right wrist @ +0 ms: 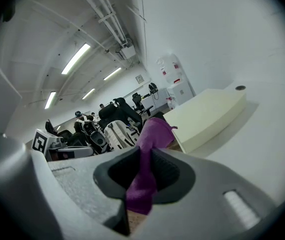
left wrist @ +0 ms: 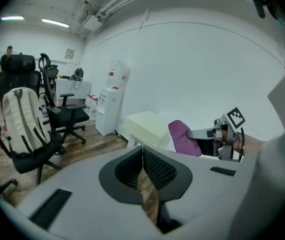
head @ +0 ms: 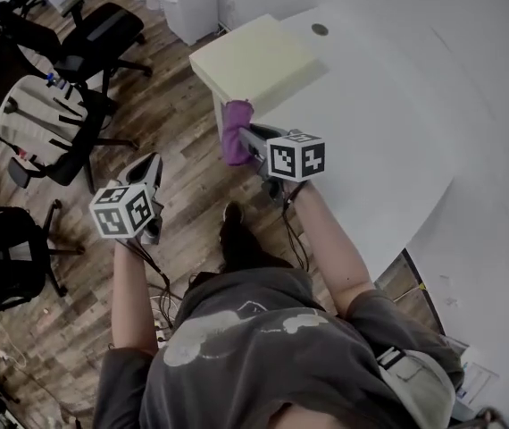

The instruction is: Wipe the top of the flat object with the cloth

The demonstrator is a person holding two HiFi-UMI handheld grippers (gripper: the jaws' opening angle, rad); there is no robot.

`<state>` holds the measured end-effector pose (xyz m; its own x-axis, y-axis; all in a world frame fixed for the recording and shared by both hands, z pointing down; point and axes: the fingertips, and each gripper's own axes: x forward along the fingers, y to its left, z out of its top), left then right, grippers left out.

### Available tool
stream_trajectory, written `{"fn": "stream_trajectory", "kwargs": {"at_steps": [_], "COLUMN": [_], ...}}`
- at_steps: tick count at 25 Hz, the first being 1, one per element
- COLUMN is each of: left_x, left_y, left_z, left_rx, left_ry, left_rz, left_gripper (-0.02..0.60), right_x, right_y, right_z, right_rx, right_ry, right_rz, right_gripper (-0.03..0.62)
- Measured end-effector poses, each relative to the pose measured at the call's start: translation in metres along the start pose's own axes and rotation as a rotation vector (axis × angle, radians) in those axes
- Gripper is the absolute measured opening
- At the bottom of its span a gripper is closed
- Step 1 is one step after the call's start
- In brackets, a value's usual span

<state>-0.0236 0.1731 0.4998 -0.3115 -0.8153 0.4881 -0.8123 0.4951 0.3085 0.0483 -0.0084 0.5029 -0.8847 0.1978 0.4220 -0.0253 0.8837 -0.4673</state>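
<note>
A pale yellow flat slab point(head: 253, 61) lies on the corner of the white table point(head: 397, 132); it also shows in the right gripper view as the slab point(right wrist: 210, 115) and in the left gripper view as the slab point(left wrist: 145, 126). My right gripper point(head: 247, 138) is shut on a purple cloth point(head: 234, 130), which hangs just off the slab's near edge. The cloth point(right wrist: 147, 169) runs between the jaws. My left gripper point(head: 152, 170) is held over the floor, away from the slab, shut with nothing in it.
Black office chairs point(head: 94, 38) stand on the wooden floor point(head: 174, 123) to the left, one with a white backpack point(head: 36, 114). A water dispenser point(left wrist: 110, 104) stands by the wall. A small round grommet point(head: 320, 29) sits in the table behind the slab.
</note>
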Motion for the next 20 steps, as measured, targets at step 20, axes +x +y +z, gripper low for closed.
{"fn": "stream_trajectory", "kwargs": {"at_steps": [20], "left_x": [-0.109], "left_y": [-0.066], "left_z": [-0.092], "left_rx": [-0.025], "left_ry": [-0.026], "left_rz": [-0.057], "left_gripper": [0.0], "right_x": [-0.098], "right_y": [0.084], "right_z": [-0.095], "right_rx": [-0.065], "right_ry": [0.027], "right_rz": [-0.018], "right_gripper": [0.064]}}
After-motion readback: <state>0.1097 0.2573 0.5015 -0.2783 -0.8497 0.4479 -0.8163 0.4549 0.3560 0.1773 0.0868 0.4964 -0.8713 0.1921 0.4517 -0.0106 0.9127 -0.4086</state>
